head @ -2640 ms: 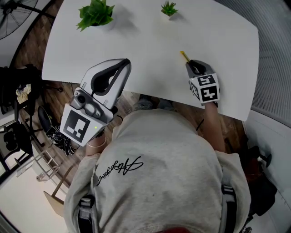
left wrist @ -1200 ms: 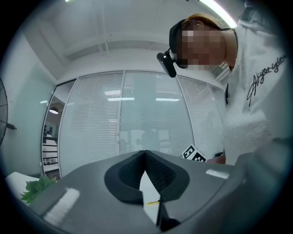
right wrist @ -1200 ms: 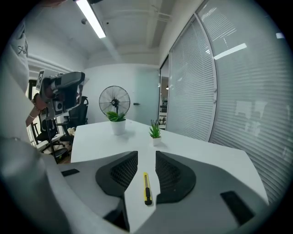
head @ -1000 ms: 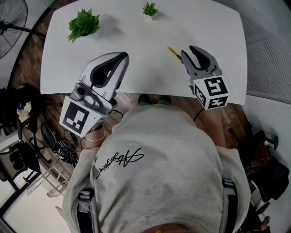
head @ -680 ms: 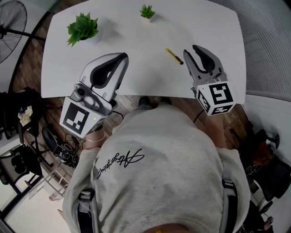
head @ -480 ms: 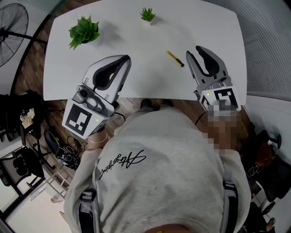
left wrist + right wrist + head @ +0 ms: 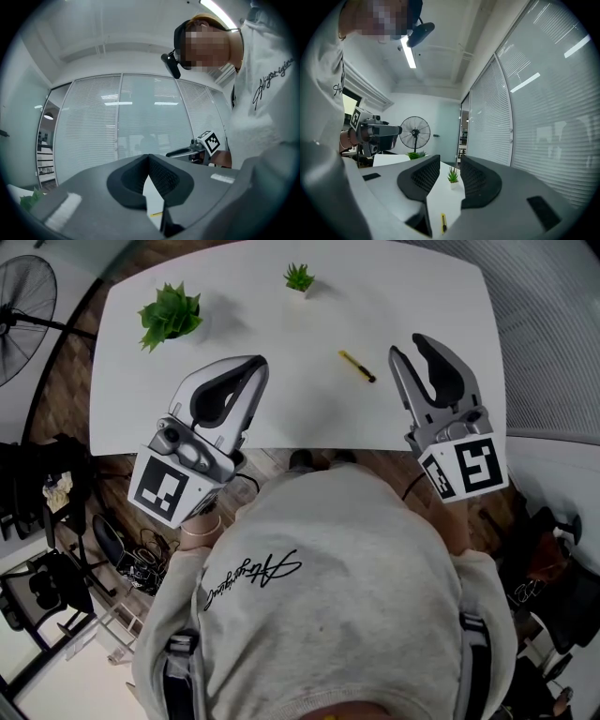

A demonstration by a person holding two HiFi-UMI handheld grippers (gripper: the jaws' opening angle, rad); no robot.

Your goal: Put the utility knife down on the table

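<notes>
Knife down on the bench, right claw free of it

Utility knife point(image 7: 357, 367) lies flat on the white bench point(image 7: 281, 343), slanted, with bare bench surface all round it. It sits just left of the right claw point(image 7: 409, 345), near its tips in the head view, and touches neither claw. By the look of it, the placing itself is done.

The right claw's jaws stand wide apart and have just been opening further. Nothing is between them. The right gripper view shows only bench in the gap, with the yellow knife low in the frame, under and ahead of the jaws. Held level and spread like that, the claw seems to be clearing off without dragging the knife along.

The left claw point(image 7: 255, 367) has its jaws together at the tips and carries nothing. It hangs over the near edge of the bench, well apart from the knife. I'd judge it is simply parked out of the way, since this job needs one claw.

Only the head view gives the layout: the knife in open space, a larger plant point(image 7: 169, 315) and a small potted plant point(image 7: 299, 277) far back. The right gripper view adds the empty gap between the jaws, and a standing fan point(image 7: 416, 133) beyond the bench. The left gripper view shows its jaw tips meeting, which the overhead view only hints at.
</notes>
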